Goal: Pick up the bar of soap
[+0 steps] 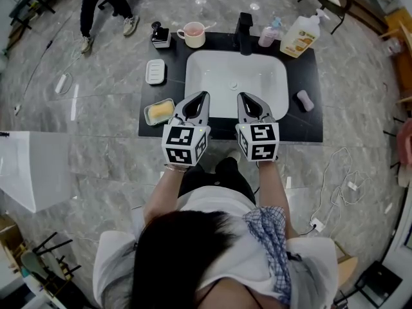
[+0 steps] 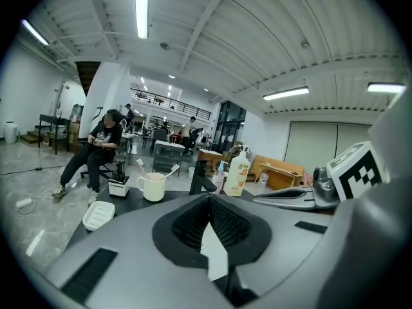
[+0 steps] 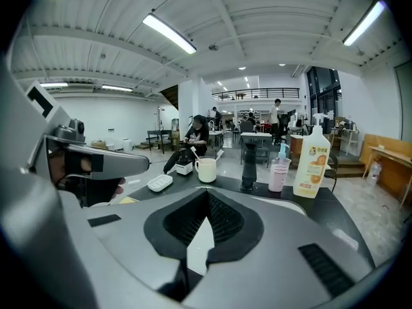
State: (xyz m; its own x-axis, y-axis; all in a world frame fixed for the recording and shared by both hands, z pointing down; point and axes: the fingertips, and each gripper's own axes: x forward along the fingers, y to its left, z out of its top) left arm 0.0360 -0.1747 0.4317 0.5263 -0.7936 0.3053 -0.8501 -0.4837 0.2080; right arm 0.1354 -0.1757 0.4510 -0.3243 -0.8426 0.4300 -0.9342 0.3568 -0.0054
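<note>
A: Where does everything sit?

B: The black bench [image 1: 309,129] carries a white basin [image 1: 219,82], and both tongs hang over its near rim. The left tongs [image 1: 205,94] are pressed together on nothing, and the right tongs [image 1: 240,96] are the same: together and empty. What I take for the bar of soap [image 1: 304,100] lies on the bench right of the basin, well apart from either tip

A: So nothing is picked up yet. How would you go about it?

B: Use the right tongs, since they are the nearer. Spread them first, then carry them across the basin's right edge. Come down with one pad on each long side and close gently, because soap squirts out of a hard pinch. The bar lies low, so the tips should nearly meet the bench before they close

A: And the stuff itself?

B: The bench is dark, flat and slightly glossy. The basin is smooth and white, a rounded rectangle. The pump bottle [image 1: 300,36] is pale plastic with an orange label, and the cup [image 1: 193,35] is cream with a handle. The soap is mauve, a rounded oblong, and likely slick if wet. A yellow block [image 1: 159,111] in a clear dish [image 1: 149,118] left of the basin could be soap too, but I cannot tell. The white dish [image 1: 156,71] beyond it is empty
</note>
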